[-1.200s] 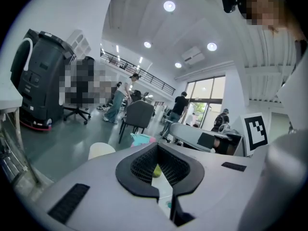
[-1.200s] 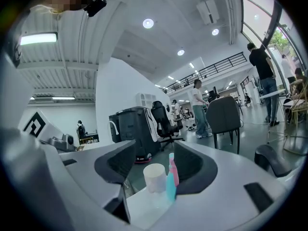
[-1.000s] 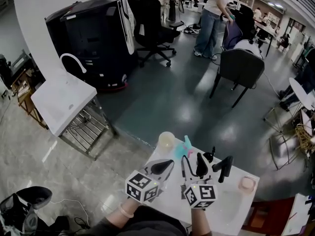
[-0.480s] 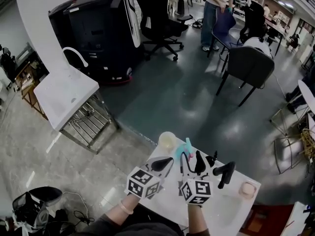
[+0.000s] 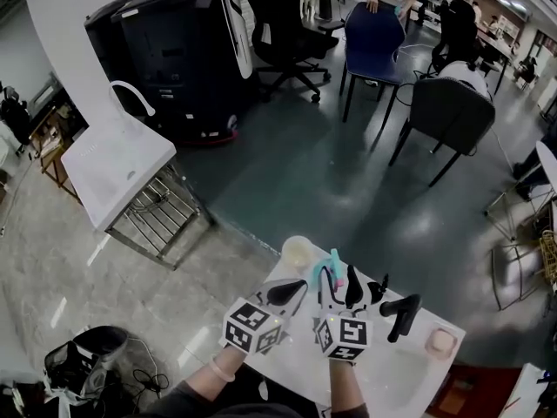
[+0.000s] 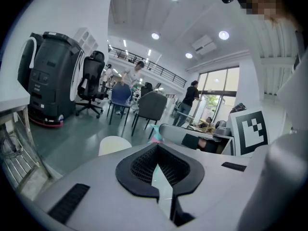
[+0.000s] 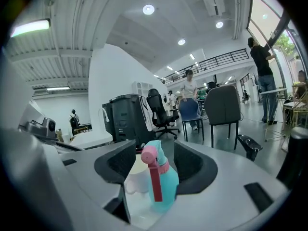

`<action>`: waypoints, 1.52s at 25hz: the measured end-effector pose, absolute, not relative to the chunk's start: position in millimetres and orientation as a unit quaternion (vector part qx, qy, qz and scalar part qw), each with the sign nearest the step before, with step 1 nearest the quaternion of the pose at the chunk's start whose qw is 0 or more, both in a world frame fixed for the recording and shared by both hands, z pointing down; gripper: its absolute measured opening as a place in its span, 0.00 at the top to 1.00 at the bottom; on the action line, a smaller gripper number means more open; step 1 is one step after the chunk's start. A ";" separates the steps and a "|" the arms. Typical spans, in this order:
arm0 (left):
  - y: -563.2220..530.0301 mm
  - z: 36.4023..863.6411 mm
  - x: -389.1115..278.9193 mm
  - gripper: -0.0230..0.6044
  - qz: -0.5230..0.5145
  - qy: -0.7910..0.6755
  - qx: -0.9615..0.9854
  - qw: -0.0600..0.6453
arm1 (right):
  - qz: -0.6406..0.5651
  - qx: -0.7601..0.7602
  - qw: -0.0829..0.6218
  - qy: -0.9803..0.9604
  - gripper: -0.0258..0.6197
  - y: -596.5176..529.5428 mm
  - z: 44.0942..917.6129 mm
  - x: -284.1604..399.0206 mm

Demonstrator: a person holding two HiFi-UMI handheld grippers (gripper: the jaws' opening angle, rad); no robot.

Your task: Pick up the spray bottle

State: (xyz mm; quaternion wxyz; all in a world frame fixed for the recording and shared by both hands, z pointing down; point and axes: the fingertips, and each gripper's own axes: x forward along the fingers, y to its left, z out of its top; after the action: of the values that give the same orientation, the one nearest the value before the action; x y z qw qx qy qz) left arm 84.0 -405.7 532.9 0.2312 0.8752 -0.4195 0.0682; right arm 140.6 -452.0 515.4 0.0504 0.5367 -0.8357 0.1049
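**Q.** Right gripper view: what stands before the right gripper [image 7: 156, 163]?

**A.** The spray bottle [image 7: 162, 183], teal with a pink trigger and nozzle, stands upright on the white table [image 5: 393, 368]. It is directly in front of the white cup [image 7: 135, 186], on the gripper's side of it. Whether bottle and cup touch cannot be told. The jaws are spread wide, with one dark pad on either side of the bottle, and neither appears to press on it yet.

**Q.** What differs from a second ago?

**A.** In the head view the right gripper has edged forward and slightly left, closer to the cup, so its spread jaws now bracket the bottle. The bottle itself has not shifted and is still upright beside the cup. Far beyond the cup, a blue chair [image 5: 370, 35] has come into the background, which has no bearing on the task.

**Q.** And the left gripper [image 6: 159, 170]?

**A.** It hangs on the near left of the cup. Its jaws are drawn together, with only a sliver of table showing between the pads, and it holds nothing. It looks idle.

**Q.** What does this mean for the task?

**A.** The approach seems almost complete, but the grasp has not begun. The likely next move is a small advance toward the cup, then closing on the bottle. The risk is pushing the bottle over against the cup.
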 end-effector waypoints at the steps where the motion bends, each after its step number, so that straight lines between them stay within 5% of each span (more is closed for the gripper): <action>1: -406.2 533.5 83.5 0.96 0.069 -0.420 0.875 0.231 | 0.105 0.537 0.050 -0.836 0.64 -453.7 516.2 140.2; 14: -406.6 537.3 69.0 0.96 0.073 -0.428 0.869 0.237 | 0.101 0.537 0.080 -0.834 0.64 -464.9 527.1 133.7; 16: -405.8 536.8 66.8 0.96 0.073 -0.428 0.869 0.238 | 0.098 0.543 0.088 -0.830 0.81 -466.1 528.8 133.8; 17: -405.4 536.3 66.2 0.96 0.073 -0.428 0.869 0.238 | 0.097 0.543 0.090 -0.829 0.82 -466.4 528.8 133.9; 38: -390.5 532.6 54.3 0.96 0.067 -0.427 0.870 0.239 | 0.093 0.563 0.091 -0.816 0.82 -461.9 524.0 142.1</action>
State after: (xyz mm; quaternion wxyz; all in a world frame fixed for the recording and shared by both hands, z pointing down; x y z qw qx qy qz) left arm 54.3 -390.5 532.6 0.2387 0.8698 -0.4265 0.0669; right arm 142.1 -461.9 524.0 0.0906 0.5633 -0.8160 0.0926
